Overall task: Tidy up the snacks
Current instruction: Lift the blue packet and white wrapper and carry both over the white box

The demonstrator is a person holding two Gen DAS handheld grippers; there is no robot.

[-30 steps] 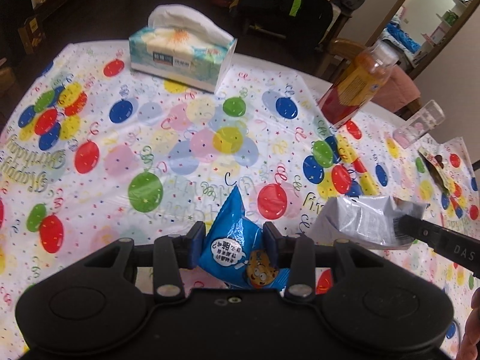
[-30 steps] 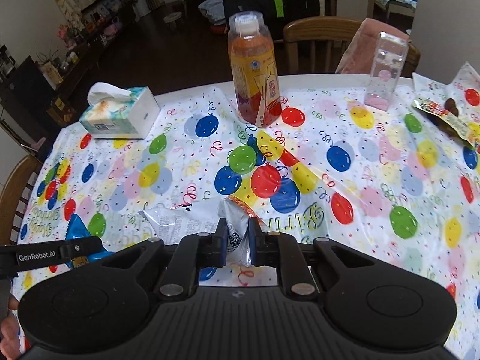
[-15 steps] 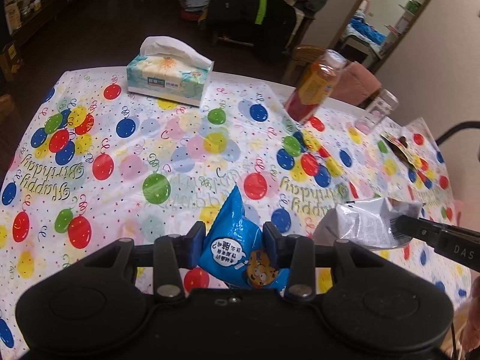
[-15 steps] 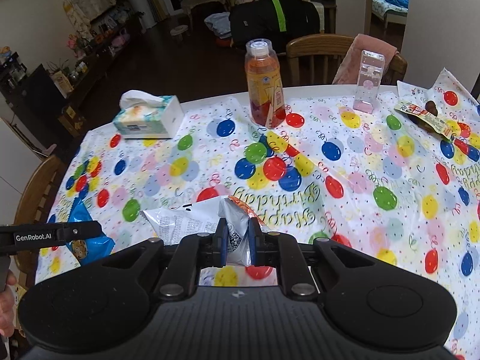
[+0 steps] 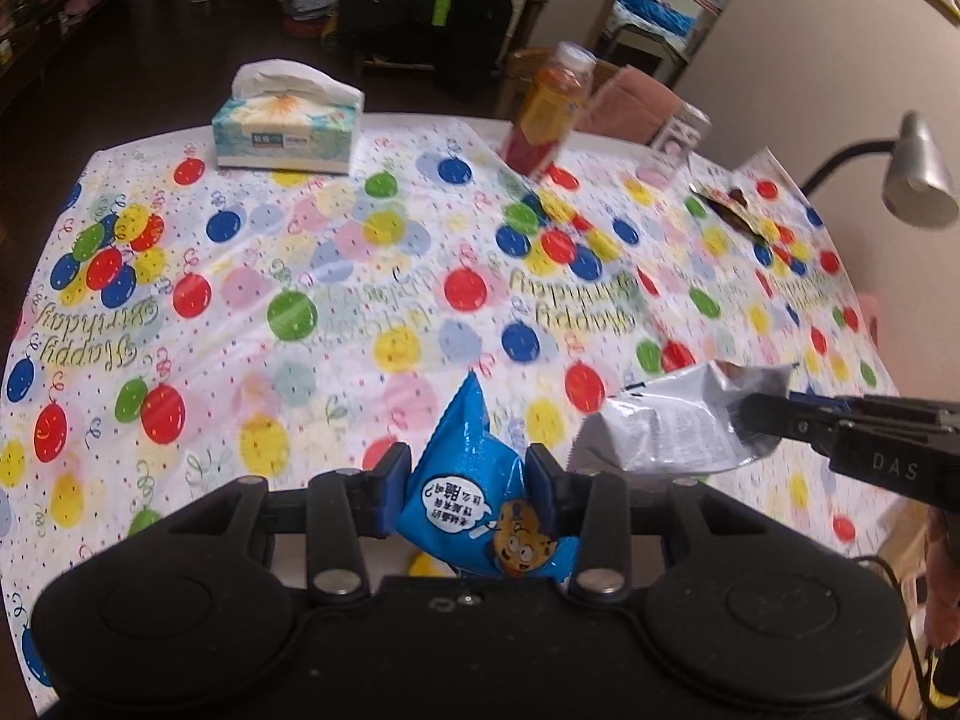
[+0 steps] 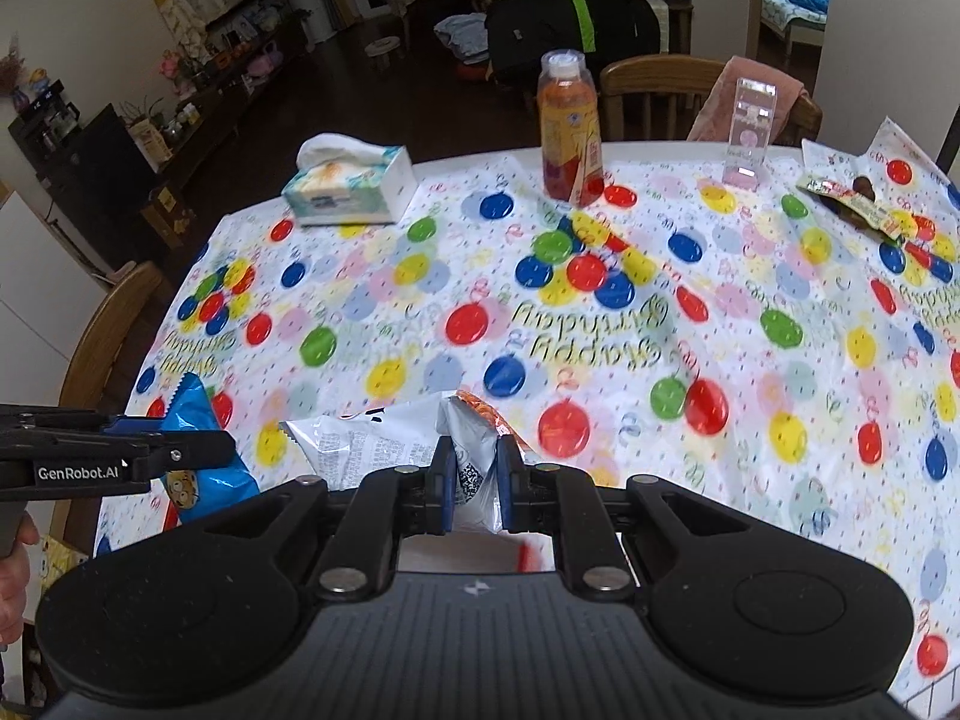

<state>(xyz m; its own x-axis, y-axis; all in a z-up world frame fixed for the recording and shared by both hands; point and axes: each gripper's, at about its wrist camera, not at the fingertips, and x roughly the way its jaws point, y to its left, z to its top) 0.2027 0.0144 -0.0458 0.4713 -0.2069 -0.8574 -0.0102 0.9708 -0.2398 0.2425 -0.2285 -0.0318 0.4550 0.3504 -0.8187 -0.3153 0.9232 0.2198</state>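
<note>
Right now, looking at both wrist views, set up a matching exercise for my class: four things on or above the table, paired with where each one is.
Things:
1. blue snack bag
2. silver snack bag
3. tissue box
4. orange drink bottle

Places:
A. upright at the table's far edge
B. held in the left tool
C. far left on the tablecloth
D. held in the right tool

Pairs: 1-B, 2-D, 3-C, 4-A
</note>
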